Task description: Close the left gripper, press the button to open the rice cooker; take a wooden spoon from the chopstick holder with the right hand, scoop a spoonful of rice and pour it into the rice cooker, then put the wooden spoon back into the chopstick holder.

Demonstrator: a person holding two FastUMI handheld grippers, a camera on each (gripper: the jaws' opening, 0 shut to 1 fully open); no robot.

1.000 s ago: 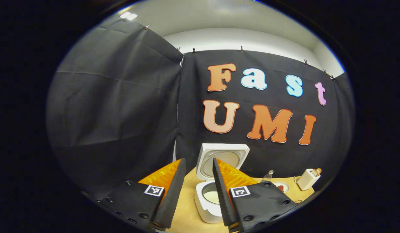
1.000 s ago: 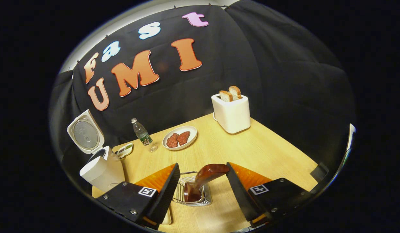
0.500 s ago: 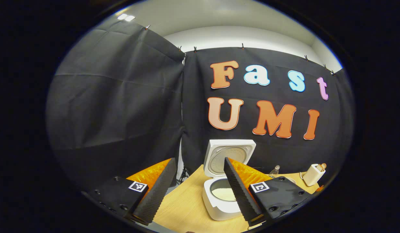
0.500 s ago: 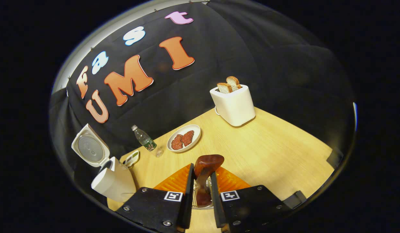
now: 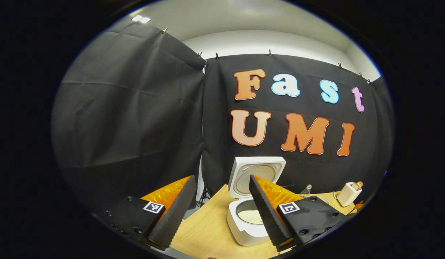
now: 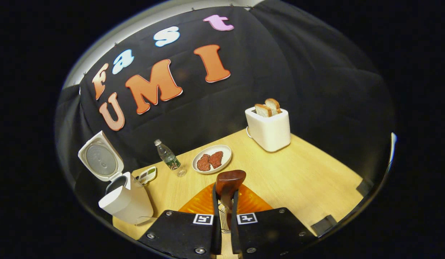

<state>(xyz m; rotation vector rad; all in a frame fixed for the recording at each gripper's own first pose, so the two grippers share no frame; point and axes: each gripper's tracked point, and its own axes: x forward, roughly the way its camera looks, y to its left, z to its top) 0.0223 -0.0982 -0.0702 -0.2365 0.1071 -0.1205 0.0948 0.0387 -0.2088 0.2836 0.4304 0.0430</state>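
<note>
In the left gripper view the white rice cooker [image 5: 244, 230] stands on the wooden table with its lid [image 5: 256, 172] raised and a pale inside to its pot [image 5: 251, 217]. My left gripper [image 5: 221, 178] hangs open in front of it, holding nothing, and its right finger overlaps the cooker. In the right gripper view my right gripper [image 6: 223, 201] is shut on the handle of the dark brown wooden spoon [image 6: 229, 180], whose rounded end sticks up past the fingertips. A bit of the wire chopstick holder [image 6: 224, 223] shows low between the fingers. The open cooker [image 6: 127, 203] stands far to the left.
A white toaster [image 6: 269, 126] with two bread slices stands at the back of the table. A plate of red meat [image 6: 212, 160], a small water bottle [image 6: 168, 158] and a small white-and-green object [image 6: 146, 175] lie between it and the cooker. The table's edge [image 5: 193, 230] runs below the left gripper.
My right gripper has shut on the spoon handle, having stood open around it a second ago. The left gripper has opened wider and drawn back a little from the cooker.
</note>
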